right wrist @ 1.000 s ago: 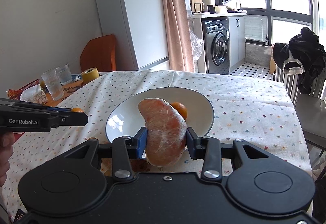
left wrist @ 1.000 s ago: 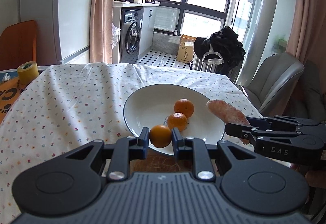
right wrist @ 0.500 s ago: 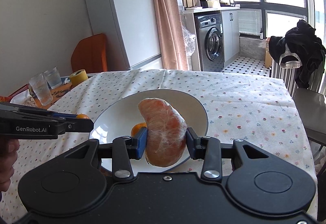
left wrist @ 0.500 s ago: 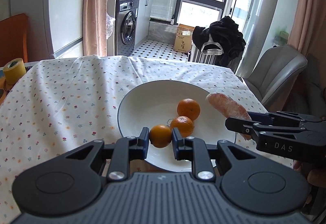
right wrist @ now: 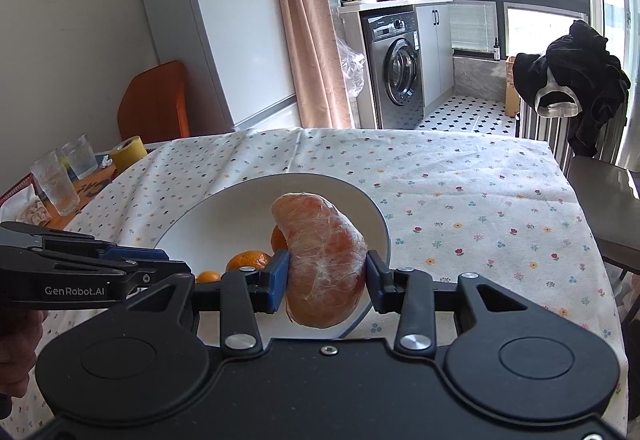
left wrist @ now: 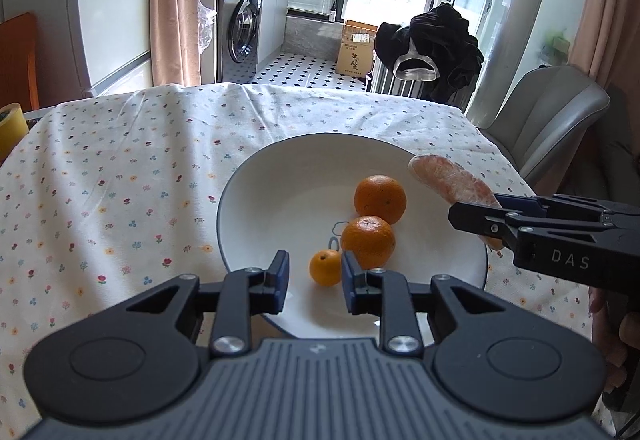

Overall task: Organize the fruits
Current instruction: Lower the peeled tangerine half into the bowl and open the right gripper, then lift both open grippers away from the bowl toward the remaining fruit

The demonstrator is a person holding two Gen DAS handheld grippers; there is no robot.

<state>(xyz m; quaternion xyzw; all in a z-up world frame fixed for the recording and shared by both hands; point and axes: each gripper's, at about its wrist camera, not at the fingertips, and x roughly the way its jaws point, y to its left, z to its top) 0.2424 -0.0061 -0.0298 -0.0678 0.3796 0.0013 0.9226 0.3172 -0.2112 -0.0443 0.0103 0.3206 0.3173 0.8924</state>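
The left gripper [left wrist: 313, 276] opens its jaws over the white plate [left wrist: 256, 200], pads clear of the small orange [left wrist: 325, 267] lying between them on the plate beside 2 larger oranges [left wrist: 368, 241]. At right, the right gripper [right wrist: 327, 277] pinches a plastic-wrapped peeled fruit segment [right wrist: 323, 260] above the plate's edge.

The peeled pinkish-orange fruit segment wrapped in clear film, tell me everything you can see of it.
The peeled pinkish-orange fruit segment wrapped in clear film is a plump, curved wedge with pale white fibres showing under glossy, wrinkled wrap. The right gripper clamps it at the middle, blue pads pressing both sides, so it stands roughly upright, its tip leaning left. It hangs over the near right rim of the white plate, touching only the pads.
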